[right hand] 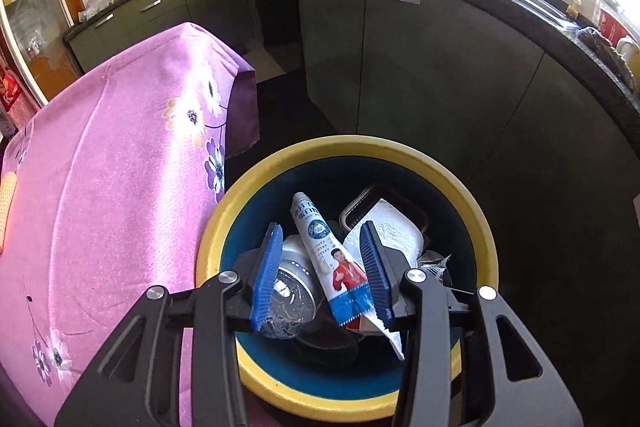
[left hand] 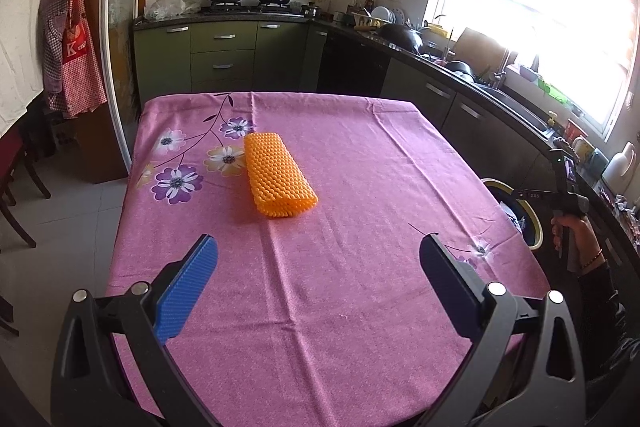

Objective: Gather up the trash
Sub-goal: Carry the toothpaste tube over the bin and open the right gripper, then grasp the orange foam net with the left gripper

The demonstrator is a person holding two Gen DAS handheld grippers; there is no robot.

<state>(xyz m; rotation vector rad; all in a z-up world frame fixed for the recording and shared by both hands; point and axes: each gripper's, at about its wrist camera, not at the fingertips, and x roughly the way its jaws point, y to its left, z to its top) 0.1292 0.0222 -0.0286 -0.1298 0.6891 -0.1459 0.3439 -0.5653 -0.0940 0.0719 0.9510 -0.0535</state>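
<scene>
Right tongs point(right hand: 324, 267) parted over bin point(right hand: 344, 147), wrapper point(right hand: 332, 259) loose between, left tongs point(left hand: 318, 267) wide, empty

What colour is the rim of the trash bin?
Yellow, around a dark blue inside; the bin shows best in the right wrist view.

Left wrist view: looks forward and down along my fingers, across the table point(left hand: 340, 267) toward the kitchen counter. Right wrist view: steeper, close above the bin point(right hand: 348, 147) beside the table. Both share the pink cloth point(right hand: 112, 167), bin and far stove counter.
</scene>
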